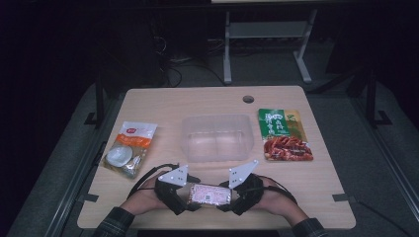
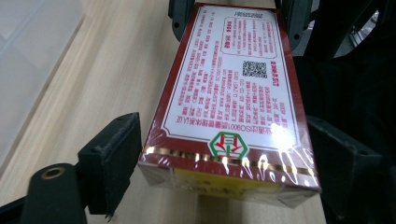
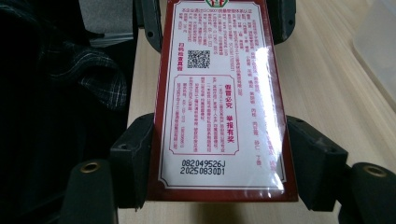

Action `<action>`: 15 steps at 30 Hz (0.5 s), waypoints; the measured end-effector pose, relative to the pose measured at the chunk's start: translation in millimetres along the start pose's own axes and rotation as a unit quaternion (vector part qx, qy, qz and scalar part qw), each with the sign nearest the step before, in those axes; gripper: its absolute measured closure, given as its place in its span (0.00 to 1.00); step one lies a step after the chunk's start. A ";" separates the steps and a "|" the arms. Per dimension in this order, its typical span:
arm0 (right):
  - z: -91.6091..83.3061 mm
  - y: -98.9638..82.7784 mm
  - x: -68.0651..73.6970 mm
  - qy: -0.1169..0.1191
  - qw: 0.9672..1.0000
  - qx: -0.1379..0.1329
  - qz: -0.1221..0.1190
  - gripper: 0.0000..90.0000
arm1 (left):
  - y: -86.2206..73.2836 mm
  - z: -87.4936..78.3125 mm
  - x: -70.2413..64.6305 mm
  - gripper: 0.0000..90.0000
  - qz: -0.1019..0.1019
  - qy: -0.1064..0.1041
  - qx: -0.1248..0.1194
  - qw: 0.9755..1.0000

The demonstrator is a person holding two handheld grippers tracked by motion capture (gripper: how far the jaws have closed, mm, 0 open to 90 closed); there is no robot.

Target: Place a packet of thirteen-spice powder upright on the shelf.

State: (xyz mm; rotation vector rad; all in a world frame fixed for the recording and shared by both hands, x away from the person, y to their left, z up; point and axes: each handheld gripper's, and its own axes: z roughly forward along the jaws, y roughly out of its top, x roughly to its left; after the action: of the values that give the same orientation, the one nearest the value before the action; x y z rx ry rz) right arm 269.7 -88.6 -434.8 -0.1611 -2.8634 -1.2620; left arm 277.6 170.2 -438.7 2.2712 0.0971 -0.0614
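Observation:
A flat red-edged box (image 1: 210,194) with a white printed label and a QR code lies lengthwise between my two grippers near the table's front edge. My left gripper (image 1: 190,195) takes its left end. In the left gripper view the box (image 2: 229,93) fills the space between the black pads of my left gripper (image 2: 224,158), and both pads touch its sides. My right gripper (image 1: 230,195) has the other end. In the right gripper view the box (image 3: 219,102) sits in my right gripper (image 3: 223,156), both pads pressed flush on its long edges.
A clear plastic container (image 1: 217,136) stands just beyond the box at the middle of the wooden table (image 1: 163,106). An orange-and-white food packet (image 1: 129,148) lies at the left. A green-and-red packet (image 1: 284,134) lies at the right. A cable hole (image 1: 248,98) is near the far edge.

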 end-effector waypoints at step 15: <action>1.9 0.3 1.2 0.003 1.000 0.001 -0.004 0.35 | -0.3 1.5 0.7 0.32 0.004 -0.026 0.000 1.000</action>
State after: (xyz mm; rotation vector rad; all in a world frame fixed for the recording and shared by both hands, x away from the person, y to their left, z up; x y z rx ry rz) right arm 268.5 -86.9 -435.8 -0.1451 -2.8625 -1.2601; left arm 278.3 169.3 -440.0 2.2674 0.0596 -0.1169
